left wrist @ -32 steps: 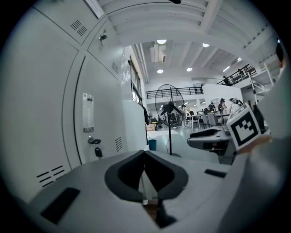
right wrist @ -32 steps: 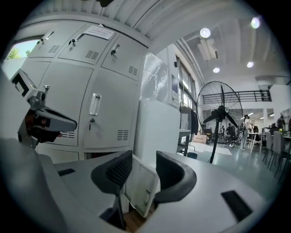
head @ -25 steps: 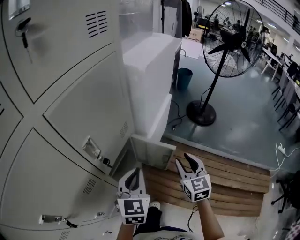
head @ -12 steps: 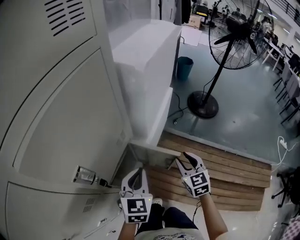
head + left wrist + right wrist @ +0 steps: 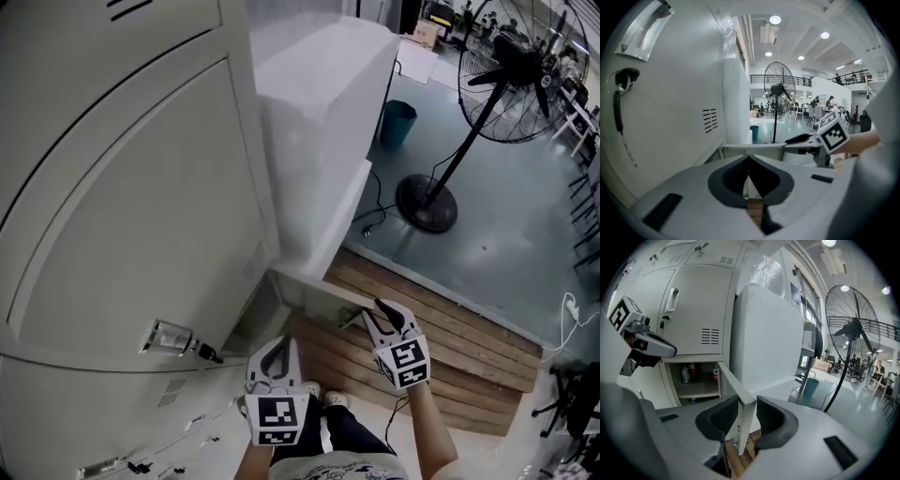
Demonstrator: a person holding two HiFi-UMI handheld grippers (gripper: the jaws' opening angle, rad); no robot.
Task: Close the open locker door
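Note:
The open locker door (image 5: 314,298) is a small grey panel swung out low at the foot of the lockers. Its free edge (image 5: 740,399) stands upright between the jaws of my right gripper (image 5: 746,416), which are closing around it; a thin gap still shows at the right pad. In the head view the right gripper (image 5: 380,314) reaches the door's outer edge. Behind the door, the open compartment (image 5: 696,385) holds a few bottles. My left gripper (image 5: 274,354) hangs lower left, shut and empty (image 5: 749,164).
The grey locker bank (image 5: 122,206) fills the left, with a key in a lock (image 5: 202,352). A tall white block (image 5: 328,141) stands right behind the door. Wooden pallet boards (image 5: 450,356) lie underfoot. A standing fan (image 5: 506,84) and a teal bin (image 5: 397,124) are further off.
My right gripper has moved up to the door's free edge and its jaws have narrowed around it. The head view has shifted closer to the lockers. The left gripper stays shut.

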